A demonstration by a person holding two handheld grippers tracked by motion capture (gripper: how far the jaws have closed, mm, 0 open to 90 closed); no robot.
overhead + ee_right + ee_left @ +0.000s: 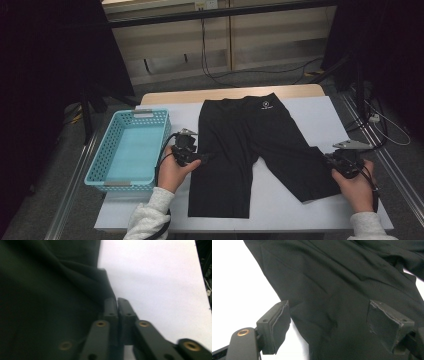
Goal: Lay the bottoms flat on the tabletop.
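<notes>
The black shorts [255, 150] lie flat on the white sheet that covers the table [310, 112], waistband toward the far edge, the two legs spread apart toward the near edge, one leg reaching almost to the near edge and the other angling out toward the right edge. The right gripper [336, 164] sits at the outer hem of that right-hand leg, and in the right gripper view its jaws are pressed together at the corner of the cloth [75, 290], so it appears clenched on the hem, though how much fabric is caught is hard to tell. The left gripper [204, 158] rests at the left side of the other leg, about halfway down it; in the left gripper view its jaws stand wide apart, one pad [277, 326] at the cloth's edge over the white sheet and the other over the fabric [332, 295], nothing grasped yet. I judge this to be the start of folding or gathering the shorts: one side is secured, and the next move calls for the left jaws to sink onto the side seam and close on it, taking both layers so the leg lifts evenly. The turquoise plastic basket [97, 165] stands at the left edge of the table, just beside the left hand [172, 172], and holds nothing
</notes>
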